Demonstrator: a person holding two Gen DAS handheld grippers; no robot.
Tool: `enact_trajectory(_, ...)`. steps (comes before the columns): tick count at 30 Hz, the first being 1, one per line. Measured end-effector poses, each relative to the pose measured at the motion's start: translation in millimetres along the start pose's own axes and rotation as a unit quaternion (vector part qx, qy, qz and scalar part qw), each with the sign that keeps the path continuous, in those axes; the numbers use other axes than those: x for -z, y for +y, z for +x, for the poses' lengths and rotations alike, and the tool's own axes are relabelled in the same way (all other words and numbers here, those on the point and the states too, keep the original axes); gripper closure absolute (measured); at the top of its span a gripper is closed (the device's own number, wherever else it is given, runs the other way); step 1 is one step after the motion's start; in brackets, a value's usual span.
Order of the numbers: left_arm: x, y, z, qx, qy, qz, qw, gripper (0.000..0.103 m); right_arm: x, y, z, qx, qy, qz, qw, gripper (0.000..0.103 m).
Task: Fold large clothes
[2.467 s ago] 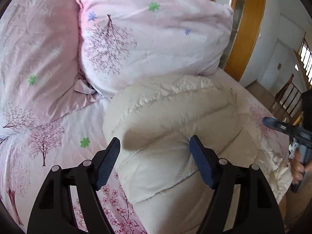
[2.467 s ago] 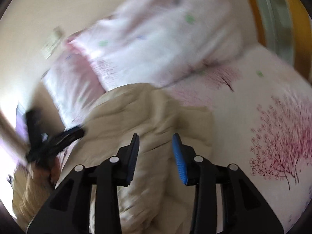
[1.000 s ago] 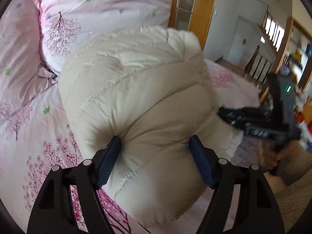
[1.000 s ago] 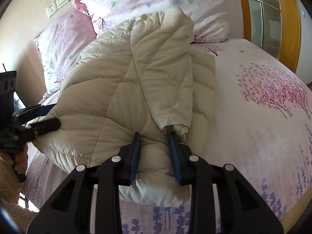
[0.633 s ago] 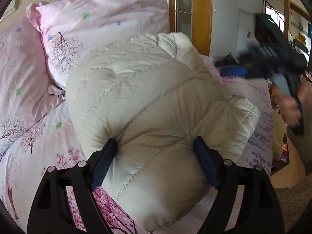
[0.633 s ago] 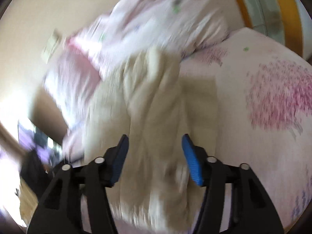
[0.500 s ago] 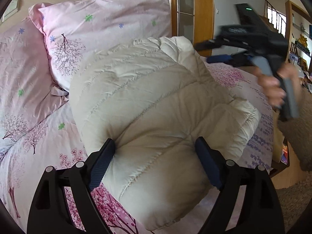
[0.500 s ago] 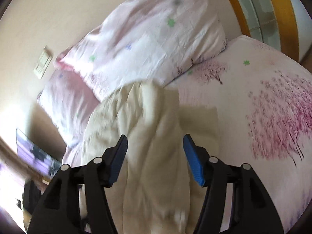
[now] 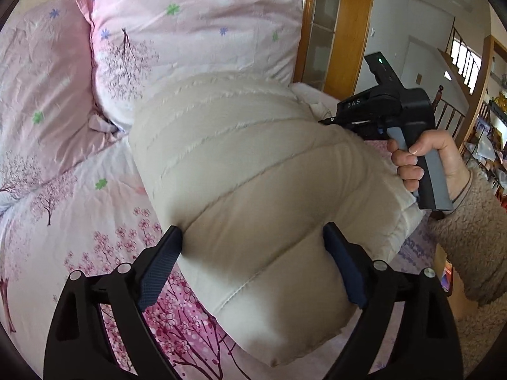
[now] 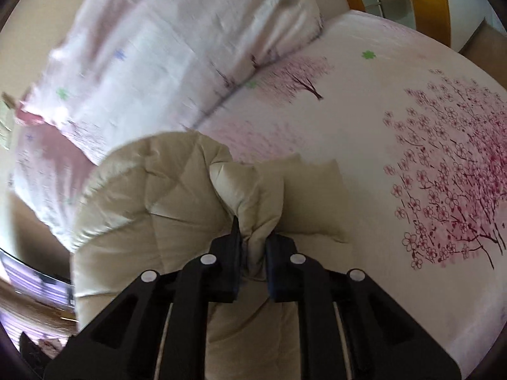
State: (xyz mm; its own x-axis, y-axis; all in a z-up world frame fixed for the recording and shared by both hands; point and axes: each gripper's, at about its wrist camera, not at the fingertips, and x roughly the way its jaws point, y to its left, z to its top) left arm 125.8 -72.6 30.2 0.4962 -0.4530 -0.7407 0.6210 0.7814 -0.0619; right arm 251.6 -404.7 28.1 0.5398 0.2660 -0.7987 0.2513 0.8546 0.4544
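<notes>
Cream puffer jacket (image 9: 253,190): bundled on the pink floral bed (image 9: 79,215), in front of the pillows (image 9: 190,38). Left tool (image 9: 253,247): spread wide and opening, wider than a second ago, pads against the bundle's sides. Right tool (image 10: 253,247): closing, pinching a jacket fold; half a second ago spread above the jacket. Right hand (image 9: 434,158): now beside the bundle.

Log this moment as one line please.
left tool opening around jacket | right tool closing on jacket fold | bed
</notes>
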Motion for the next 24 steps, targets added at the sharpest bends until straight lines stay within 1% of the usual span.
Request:
enact_trajectory(3,-0.4,4.2,10.2,0.003,0.014,-0.019,0.9997,0.010,2.1,-0.1,6.6,0.017,0.005,-0.004,1.000,0.086)
enact_trajectory(5,0.5,6.1,13.8,0.003,0.018,-0.027,0.9995,0.008,2.5,-4.3,9.9,0.014,0.009,0.003,1.000,0.083)
enact_trajectory(7,0.2,5.3,14.6,-0.002,0.017,-0.028,0.9995,0.008,0.9,-9.2,9.9,0.008,0.014,0.009,1.000,0.077)
enact_trajectory(8,-0.3,4.7,14.1,-0.006,0.017,-0.027,0.9995,0.007,0.5,-10.5,6.6,0.009,0.011,0.003,1.000,0.071)
enact_trajectory(9,-0.3,3.9,13.2,-0.009,0.017,-0.026,0.9995,0.007,1.3,-10.5,0.8,0.017,0.004,-0.006,1.000,0.062)
enact_trajectory(10,-0.1,3.5,12.2,-0.012,0.016,-0.026,0.9995,0.007,2.4,-11.5,-6.6,0.023,-0.005,-0.011,1.000,0.059)
enact_trajectory(11,0.1,3.4,11.5,-0.013,0.016,-0.026,0.9995,0.006,4.9,-12.0,-17.3,0.029,-0.021,-0.017,0.999,0.058)
enact_trajectory(13,0.0,3.1,9.9,-0.018,0.016,-0.026,0.9994,0.006,9.6,-11.4,-38.9,0.023,-0.055,-0.026,0.998,0.058)
enact_trajectory(15,-0.1,1.7,8.0,-0.021,0.015,-0.026,0.9993,0.006,22.3,-2.3,-64.6,0.002,-0.091,-0.053,0.994,0.058)
enact_trajectory(17,0.4,-0.6,5.9,-0.027,0.013,-0.023,0.9993,0.006,38.9,12.3,-85.6,-0.032,-0.109,-0.094,0.989,0.058)
enact_trajectory(19,0.6,-2.5,4.5,-0.031,0.012,-0.021,0.9992,0.006,55.1,25.0,-95.8,-0.052,-0.109,-0.129,0.984,0.058)
enact_trajectory(21,0.5,-3.0,4.1,-0.033,0.012,-0.020,0.9992,0.006,71.7,34.4,-100.3,-0.067,-0.098,-0.161,0.980,0.058)
enact_trajectory(24,0.5,-2.8,3.6,-0.035,0.012,-0.023,0.9991,0.006,86.1,40.2,-90.6,-0.063,-0.070,-0.177,0.980,0.058)
